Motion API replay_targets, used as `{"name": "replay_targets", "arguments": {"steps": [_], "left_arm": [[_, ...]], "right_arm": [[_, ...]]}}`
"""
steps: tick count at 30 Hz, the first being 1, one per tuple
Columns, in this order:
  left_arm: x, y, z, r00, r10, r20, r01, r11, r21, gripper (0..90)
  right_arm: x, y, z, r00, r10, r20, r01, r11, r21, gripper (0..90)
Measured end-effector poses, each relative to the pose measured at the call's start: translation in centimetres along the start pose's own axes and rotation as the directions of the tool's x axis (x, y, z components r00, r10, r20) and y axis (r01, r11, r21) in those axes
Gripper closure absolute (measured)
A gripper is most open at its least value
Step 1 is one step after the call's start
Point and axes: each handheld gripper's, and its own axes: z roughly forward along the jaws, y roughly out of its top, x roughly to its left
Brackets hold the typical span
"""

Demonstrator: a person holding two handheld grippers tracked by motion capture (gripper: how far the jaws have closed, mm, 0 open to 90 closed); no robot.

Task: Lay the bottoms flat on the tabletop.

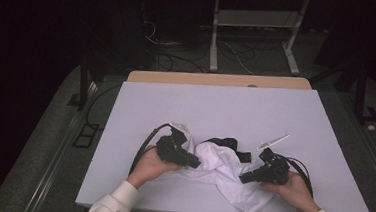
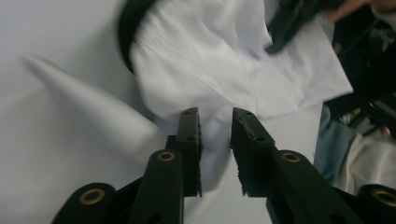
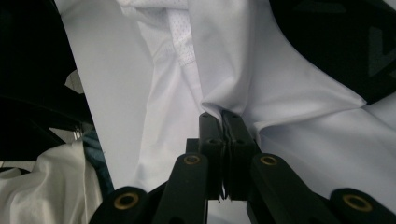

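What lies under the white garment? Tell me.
Under the white garment a black band pokes out at its far edge, and the white table shows around it. Anything beneath the bunched middle is covered.

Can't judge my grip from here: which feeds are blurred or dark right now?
High view: sharp table, room around it very dark. Left gripper view: the crumpled white cloth garment is motion-smeared, jaws crisp. Right gripper view: sharp where the right gripper pinches the cloth, corners dark.
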Motion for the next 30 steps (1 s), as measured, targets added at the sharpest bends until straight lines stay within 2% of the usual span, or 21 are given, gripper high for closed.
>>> {"name": "replay_targets", "arguments": {"steps": [2,3,6,10,11,12,13,16,17,18,20,21,22,24,25,26,27,30], "left_arm": [[0.6,0.9,-0.9,0.9994,-0.021,-0.028,0.019,0.9982,-0.057,67.4],[0.6,0.9,-0.9,0.9994,-0.021,-0.028,0.019,0.9982,-0.057,66.0],[1.4,1.6,-1.1,0.9977,-0.05,-0.045,0.046,0.9939,-0.1,64.4],[2.6,2.2,-0.8,0.9942,-0.09,-0.06,0.082,0.9888,-0.125,61.1],[2.8,2.3,-0.7,0.993,-0.101,-0.061,0.092,0.9873,-0.13,60.0],[3.1,2.3,-0.6,0.9919,-0.109,-0.065,0.099,0.9855,-0.137,58.7],[3.2,2.3,-0.6,0.9916,-0.111,-0.067,0.1,0.9848,-0.142,58.7],[3.7,2.3,-0.5,0.9886,-0.127,-0.081,0.113,0.9809,-0.158,56.2],[3.9,2.2,-0.5,0.9867,-0.135,-0.091,0.119,0.9803,-0.158,54.1],[3.9,2.2,-0.5,0.9867,-0.135,-0.091,0.119,0.9803,-0.158,53.6],[4.1,2.1,-0.5,0.985,-0.142,-0.098,0.125,0.9792,-0.16,52.9],[4.2,2.1,-0.5,0.9844,-0.145,-0.099,0.128,0.9784,-0.162,51.6],[4.2,2.1,-0.5,0.9839,-0.146,-0.104,0.128,0.9782,-0.164,51.6],[4.3,2.1,-0.5,0.9834,-0.147,-0.106,0.128,0.9775,-0.167,51.5],[4.4,2.1,-0.4,0.9831,-0.15,-0.106,0.131,0.9769,-0.169,51.3],[4.4,2.1,-0.4,0.9831,-0.15,-0.106,0.131,0.9769,-0.169,51.3],[4.4,2.1,-0.4,0.9832,-0.149,-0.106,0.129,0.9772,-0.168,51.3],[4.4,2.2,-0.2,0.9837,-0.144,-0.107,0.126,0.9783,-0.164,51.0]], "right_arm": [[0.1,-0.1,0.1,1.0,-0.005,-0.005,0.005,1.0,0.018,86.2],[0.1,-0.1,0.1,1.0,-0.005,-0.004,0.005,1.0,0.022,86.2],[0.2,-0.1,0.1,0.9999,-0.008,-0.006,0.009,0.999,0.034,86.2],[0.4,-0.4,-0.2,0.9999,-0.011,-0.009,0.011,0.999,0.048,85.7],[0.4,-0.4,-0.3,0.9999,-0.009,-0.01,0.009,0.999,0.048,84.7],[0.6,-0.5,-0.9,1.0,-0.009,0.004,0.008,0.999,0.039,74.1],[0.6,-0.5,-0.9,1.0,-0.009,0.004,0.008,0.999,0.039,74.1],[0.8,-0.3,-1.9,0.9985,-0.028,0.048,0.029,0.999,-0.017,65.2],[0.9,-0.2,-2.8,0.9965,-0.025,0.08,0.03,0.997,-0.068,59.8],[0.9,-0.2,-2.8,0.9965,-0.025,0.08,0.03,0.997,-0.068,59.8],[0.7,0.0,-3.6,0.9934,-0.008,0.114,0.022,0.993,-0.118,58.3],[0.3,0.2,-4.1,0.9872,0.027,0.157,-0.002,0.988,-0.157,56.0],[0.3,0.2,-4.1,0.9872,0.027,0.157,-0.002,0.988,-0.157,56.0],[-0.3,0.4,-4.3,0.9784,0.069,0.195,-0.034,0.983,-0.18,55.1],[-1.1,0.7,-4.0,0.9667,0.113,0.229,-0.071,0.98,-0.186,52.9],[-1.1,0.7,-4.0,0.9667,0.113,0.229,-0.071,0.98,-0.186,52.9],[-1.6,0.8,-3.9,0.9609,0.135,0.242,-0.091,0.978,-0.186,52.5],[-2.7,1.2,-3.2,0.9507,0.193,0.242,-0.153,0.973,-0.176,52.6]]}}
